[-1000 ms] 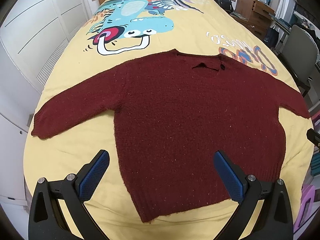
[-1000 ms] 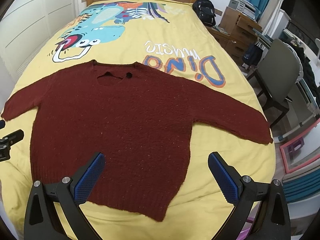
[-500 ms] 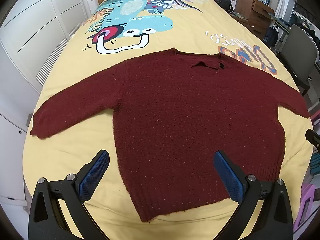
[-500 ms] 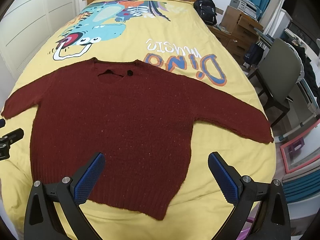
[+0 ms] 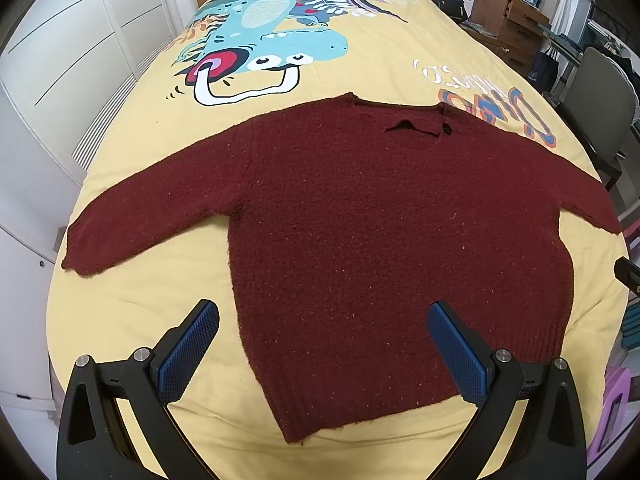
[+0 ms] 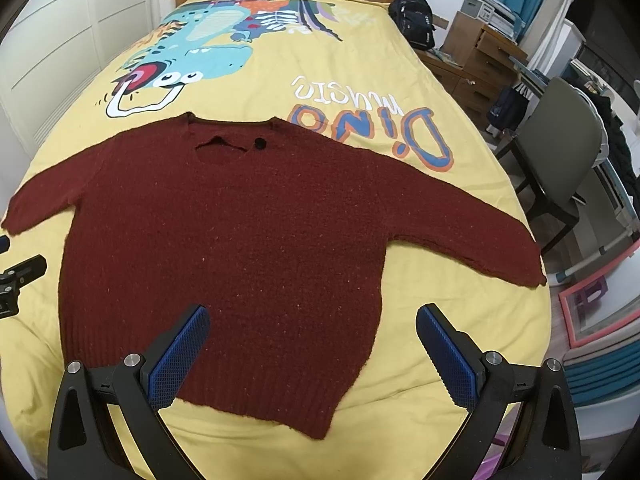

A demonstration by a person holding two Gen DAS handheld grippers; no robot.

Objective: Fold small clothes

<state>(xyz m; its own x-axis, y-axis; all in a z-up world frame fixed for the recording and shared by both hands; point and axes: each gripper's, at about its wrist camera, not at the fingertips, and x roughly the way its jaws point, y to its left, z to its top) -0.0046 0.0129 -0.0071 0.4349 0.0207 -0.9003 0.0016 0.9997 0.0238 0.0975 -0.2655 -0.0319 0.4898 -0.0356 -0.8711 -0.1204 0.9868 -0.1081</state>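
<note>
Little has moved since a second ago: both views have crept slightly forward, sweater unshifted. Left gripper and right gripper hover over the hem end, jaws wide, holding nothing; the dark red sweater lies flat, face up on the yellow bedspread, sleeves spread to both sides, collar farthest. Judged soft, light, limp knit, likely to sag and stretch, so best pinched at the hem corners or a cuff.
</note>
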